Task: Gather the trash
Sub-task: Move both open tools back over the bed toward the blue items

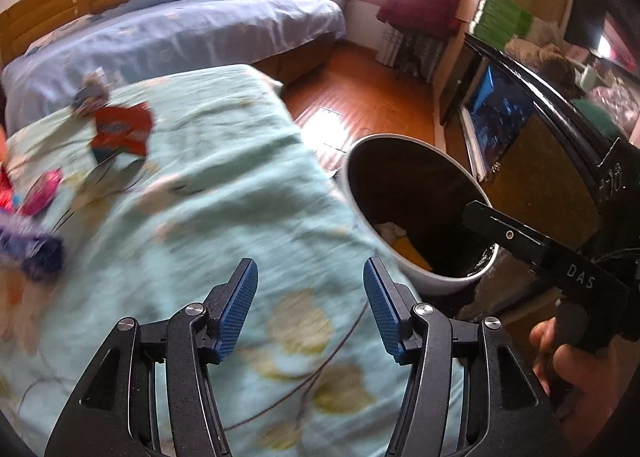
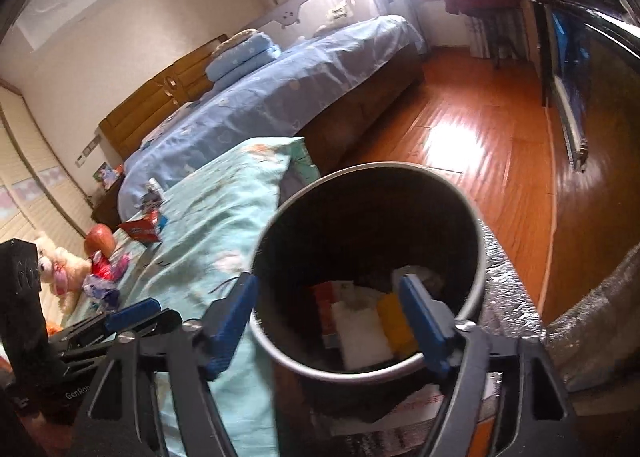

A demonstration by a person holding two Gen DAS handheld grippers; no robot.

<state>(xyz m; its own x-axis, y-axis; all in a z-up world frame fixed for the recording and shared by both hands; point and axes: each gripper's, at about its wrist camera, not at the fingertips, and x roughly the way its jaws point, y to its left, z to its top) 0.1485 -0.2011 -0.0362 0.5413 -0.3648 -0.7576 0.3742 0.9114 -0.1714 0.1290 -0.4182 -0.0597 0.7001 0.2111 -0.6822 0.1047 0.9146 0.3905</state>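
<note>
A round bin with a white rim [image 1: 404, 281] [image 2: 280, 353] stands beside the bed covered by a light green floral quilt [image 1: 224, 185] [image 2: 208, 233]. White, yellow and red trash [image 2: 362, 333] lies inside the bin. My right gripper [image 2: 326, 321] is open and empty above the bin's mouth. My left gripper [image 1: 310, 313] is open and empty over the quilt, left of the bin. On the quilt lie a red wrapper [image 1: 120, 129] [image 2: 142, 231], a pink wrapper [image 1: 42, 191] and a purple wrapper [image 1: 36, 249] [image 2: 102, 289].
A second bed with blue sheets [image 1: 180, 33] [image 2: 280, 93] stands behind. A dark cabinet [image 1: 532, 161] is to the right of the bin across the wooden floor [image 2: 472, 145]. A plush toy [image 2: 60, 265] and an apple [image 2: 100, 239] sit on the quilt's far end.
</note>
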